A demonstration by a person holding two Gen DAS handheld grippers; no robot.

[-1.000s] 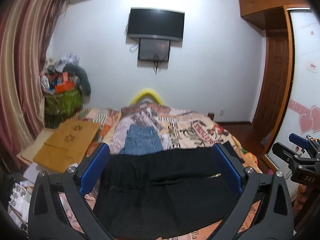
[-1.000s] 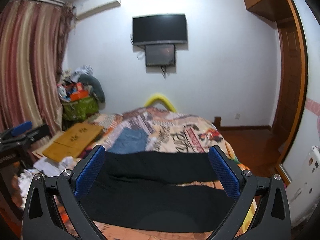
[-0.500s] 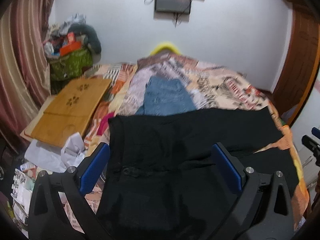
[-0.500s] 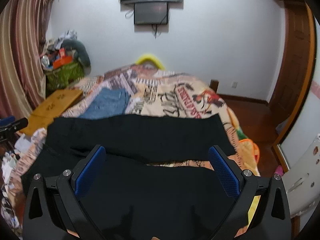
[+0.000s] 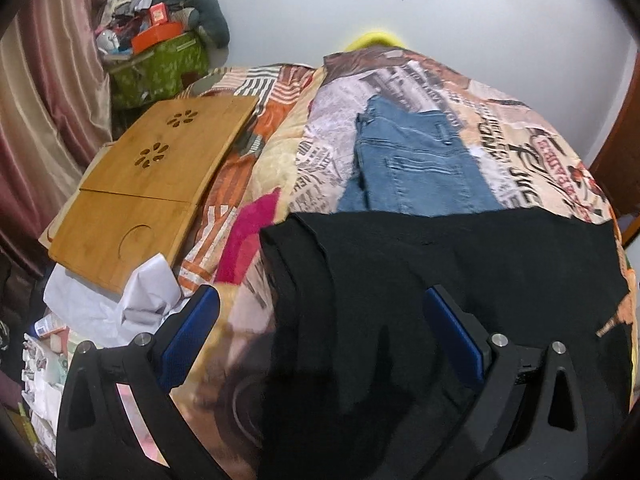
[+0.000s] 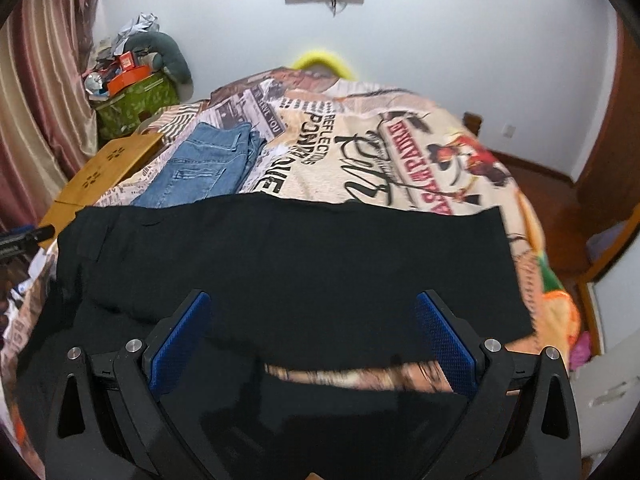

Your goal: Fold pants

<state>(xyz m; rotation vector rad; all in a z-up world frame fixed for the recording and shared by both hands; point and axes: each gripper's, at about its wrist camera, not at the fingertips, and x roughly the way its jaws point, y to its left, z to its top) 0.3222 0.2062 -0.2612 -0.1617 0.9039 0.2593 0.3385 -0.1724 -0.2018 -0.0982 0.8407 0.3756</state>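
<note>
Black pants lie spread across the near end of the bed, waist to the left; they also show in the right wrist view, with the two legs parted by a strip of bedspread near the bottom. My left gripper is open and empty, low over the waist end. My right gripper is open and empty, low over the near leg, around the gap between the legs.
Folded blue jeans lie beyond the black pants on the patterned bedspread. A wooden lap desk sits at the bed's left edge, with crumpled white paper beside it. A green cluttered basket stands far left.
Both grippers have tilted down and moved closer to the black pants, which now fill the lower part of each view. The left gripper has shifted toward the waist end. Both stay open.
</note>
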